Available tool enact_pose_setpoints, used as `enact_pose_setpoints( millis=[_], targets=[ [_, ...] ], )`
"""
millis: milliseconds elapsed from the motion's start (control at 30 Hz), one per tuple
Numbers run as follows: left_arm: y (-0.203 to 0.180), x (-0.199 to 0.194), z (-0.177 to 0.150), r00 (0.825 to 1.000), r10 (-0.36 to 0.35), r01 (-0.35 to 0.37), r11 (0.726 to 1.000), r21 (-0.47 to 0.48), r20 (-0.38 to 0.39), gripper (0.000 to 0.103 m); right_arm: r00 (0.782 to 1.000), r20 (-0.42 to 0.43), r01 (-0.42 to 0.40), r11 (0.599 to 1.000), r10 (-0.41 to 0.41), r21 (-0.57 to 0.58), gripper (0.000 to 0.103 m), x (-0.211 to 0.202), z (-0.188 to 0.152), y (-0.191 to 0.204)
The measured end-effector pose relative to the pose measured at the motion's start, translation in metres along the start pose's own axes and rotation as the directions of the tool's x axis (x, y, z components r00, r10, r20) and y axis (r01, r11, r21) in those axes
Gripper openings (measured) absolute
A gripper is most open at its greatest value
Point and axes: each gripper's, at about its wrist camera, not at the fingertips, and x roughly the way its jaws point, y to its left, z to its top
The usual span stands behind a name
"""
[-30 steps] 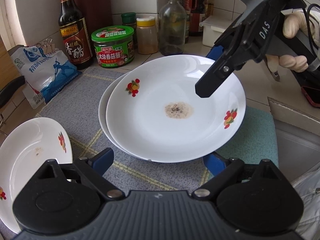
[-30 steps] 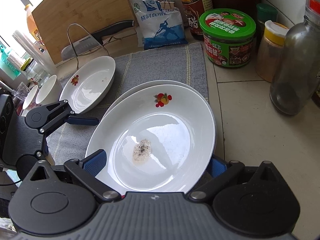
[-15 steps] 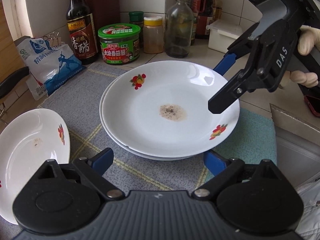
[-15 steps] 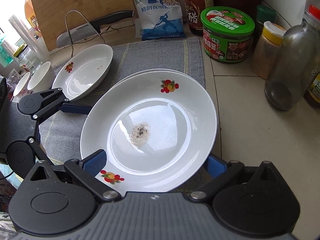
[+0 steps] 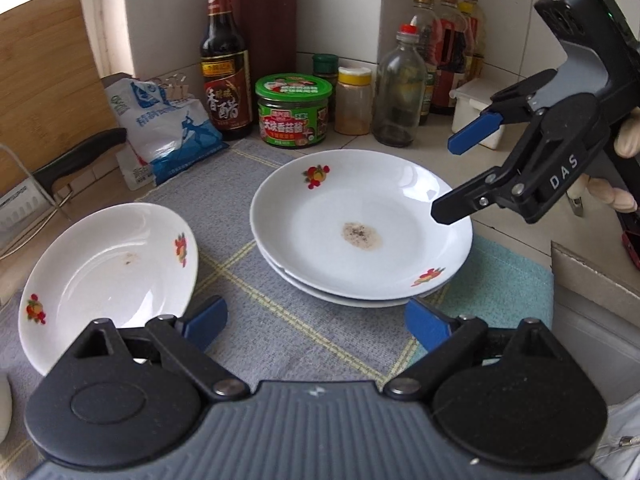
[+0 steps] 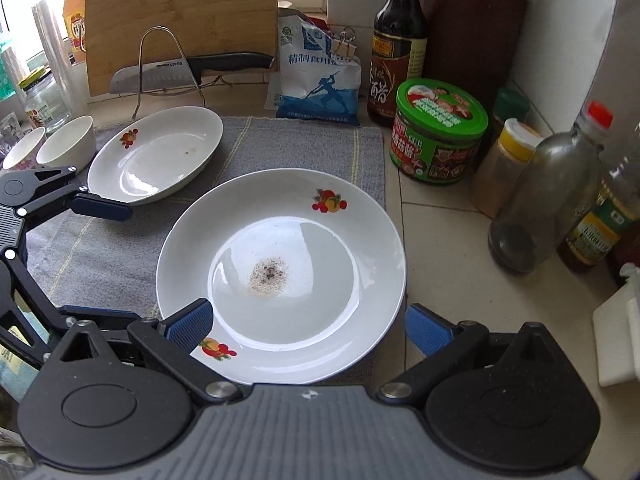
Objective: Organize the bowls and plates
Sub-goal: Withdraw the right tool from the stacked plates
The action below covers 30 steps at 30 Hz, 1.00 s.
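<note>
A white plate with fruit prints and a brown smear (image 5: 360, 224) (image 6: 280, 272) lies stacked on another white plate (image 5: 352, 300) on the grey mat (image 5: 248, 272). A third white plate (image 5: 108, 280) (image 6: 156, 156) lies alone to the left on the mat. Two small white bowls (image 6: 66, 146) stand beyond it at the far left. My left gripper (image 5: 316, 320) is open and empty, just short of the stack. My right gripper (image 6: 306, 322) (image 5: 460, 176) is open and empty, above the stack's near rim.
Along the back wall stand a vinegar bottle (image 5: 224, 64), a green-lidded jar (image 5: 294, 112), a yellow-lidded spice jar (image 5: 353, 100), a glass bottle (image 5: 400, 88) and a salt bag (image 5: 168, 128). A knife on a wire rack (image 6: 188, 72) and a cutting board (image 6: 180, 8) stand at the left. A teal cloth (image 5: 500, 280) lies right of the stack.
The top plate has settled onto the lower plate. Both grippers have drawn back and up from the stack, and the left plate shows more fully.
</note>
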Motion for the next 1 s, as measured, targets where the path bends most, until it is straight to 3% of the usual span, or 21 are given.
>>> enact_pose_setpoints(
  millis=[133,233,400,533,700,1000],
  targets=[
    [0.016,-0.015,-0.016,0.997,0.072,-0.072,0.994,-0.082,0.003,0.096,0.998,0.048,0.035,0.996,-0.031,-0.077,0.103,-0.004,0.009,0.017],
    [0.032,-0.024,-0.031,0.991,0.129,-0.131,0.980,-0.146,-0.022,0.096,0.998,0.060,0.016,0.993,-0.008,-0.118,0.103,-0.002,0.017,0.031],
    [0.058,-0.037,-0.051,0.965,0.253,-0.261,0.944,-0.201,-0.069,0.096,0.998,0.059,-0.028,0.987,0.038,-0.161,0.103,0.008,0.028,0.053],
    [0.075,-0.032,-0.064,0.947,0.303,-0.319,0.923,-0.216,-0.103,0.096,0.996,0.047,-0.071,0.983,0.080,-0.172,0.103,0.019,0.038,0.068],
    [0.086,-0.022,-0.070,0.945,0.307,-0.325,0.915,-0.237,-0.113,0.096,0.992,0.036,-0.110,0.974,0.119,-0.200,0.103,0.026,0.048,0.082],
    [0.098,0.006,-0.049,0.950,0.299,-0.312,0.925,-0.219,-0.090,0.096,0.989,0.016,-0.140,0.966,0.147,-0.216,0.103,0.040,0.067,0.085]
  ],
)
